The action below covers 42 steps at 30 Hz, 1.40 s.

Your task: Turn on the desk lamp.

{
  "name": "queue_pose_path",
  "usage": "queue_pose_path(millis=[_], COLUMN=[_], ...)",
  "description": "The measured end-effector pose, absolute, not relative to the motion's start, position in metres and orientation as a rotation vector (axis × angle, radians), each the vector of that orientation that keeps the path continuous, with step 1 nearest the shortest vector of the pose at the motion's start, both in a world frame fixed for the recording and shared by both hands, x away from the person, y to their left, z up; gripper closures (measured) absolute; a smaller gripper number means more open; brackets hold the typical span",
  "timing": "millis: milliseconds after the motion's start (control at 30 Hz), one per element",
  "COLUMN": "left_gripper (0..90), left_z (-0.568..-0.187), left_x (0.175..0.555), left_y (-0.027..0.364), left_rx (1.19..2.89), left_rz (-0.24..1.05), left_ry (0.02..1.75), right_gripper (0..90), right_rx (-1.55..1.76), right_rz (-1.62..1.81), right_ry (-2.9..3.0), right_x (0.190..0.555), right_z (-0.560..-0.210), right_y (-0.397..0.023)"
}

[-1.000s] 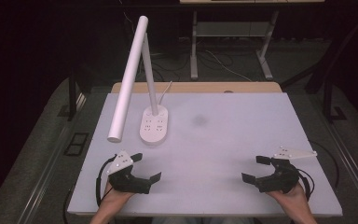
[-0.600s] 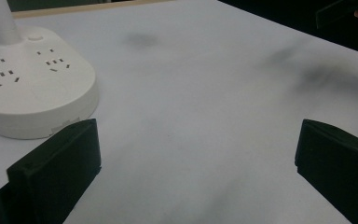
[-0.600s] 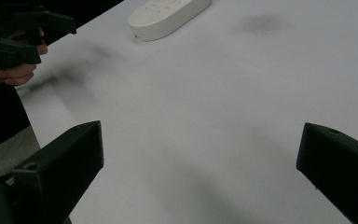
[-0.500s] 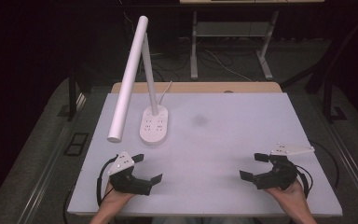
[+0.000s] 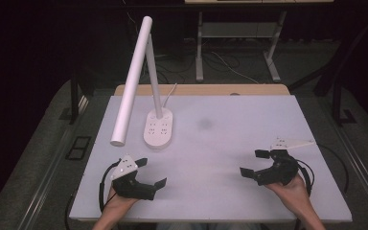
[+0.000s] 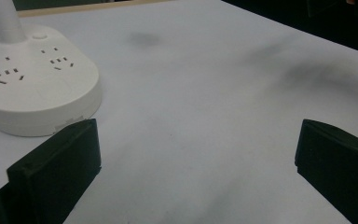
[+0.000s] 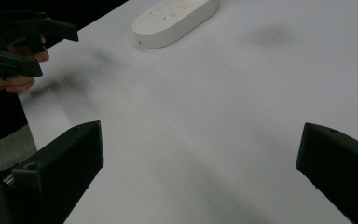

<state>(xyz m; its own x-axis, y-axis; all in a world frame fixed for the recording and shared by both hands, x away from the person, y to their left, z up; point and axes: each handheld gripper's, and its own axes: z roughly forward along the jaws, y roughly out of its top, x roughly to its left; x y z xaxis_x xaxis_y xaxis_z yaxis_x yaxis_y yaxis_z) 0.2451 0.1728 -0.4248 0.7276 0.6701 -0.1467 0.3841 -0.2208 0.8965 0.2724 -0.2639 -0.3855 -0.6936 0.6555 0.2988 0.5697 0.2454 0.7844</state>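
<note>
Standing at the worktop's (image 5: 230,191) far left, the white lamp (image 5: 159,129) leans its tube toward the near edge; left tongs (image 5: 149,173) and right tongs (image 5: 254,163) rest near that edge, both spread, gripping nothing

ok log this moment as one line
left gripper: open, empty, low over table | right gripper: open, empty | lamp: upright, untouched, far left

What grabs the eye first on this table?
A tall white desk lamp with a long tube head, rising from an oval white base with power sockets at the table's far left. Nearer, two hand-held black grippers, left and right, sit open above the bare white tabletop.
</note>
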Motion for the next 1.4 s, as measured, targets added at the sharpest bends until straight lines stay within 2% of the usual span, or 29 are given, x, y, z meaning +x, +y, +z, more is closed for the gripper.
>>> queue_pose_path(millis=[667, 1400], left_gripper=[0.0, 0.0], left_z=[-0.424, -0.424], left_x=[0.246, 0.246], left_y=[0.174, 0.175], left_rx=[1.838, 1.824], left_rz=[0.338, 0.341], left_ry=[0.827, 0.838], right_gripper=[0.0, 0.0], right_rx=[1.17, 1.136], right_rz=[1.436, 1.405], right_ry=[2.435, 2.487], right_x=[0.309, 0.33], right_z=[-0.373, -0.364], right_y=[-0.241, -0.212])
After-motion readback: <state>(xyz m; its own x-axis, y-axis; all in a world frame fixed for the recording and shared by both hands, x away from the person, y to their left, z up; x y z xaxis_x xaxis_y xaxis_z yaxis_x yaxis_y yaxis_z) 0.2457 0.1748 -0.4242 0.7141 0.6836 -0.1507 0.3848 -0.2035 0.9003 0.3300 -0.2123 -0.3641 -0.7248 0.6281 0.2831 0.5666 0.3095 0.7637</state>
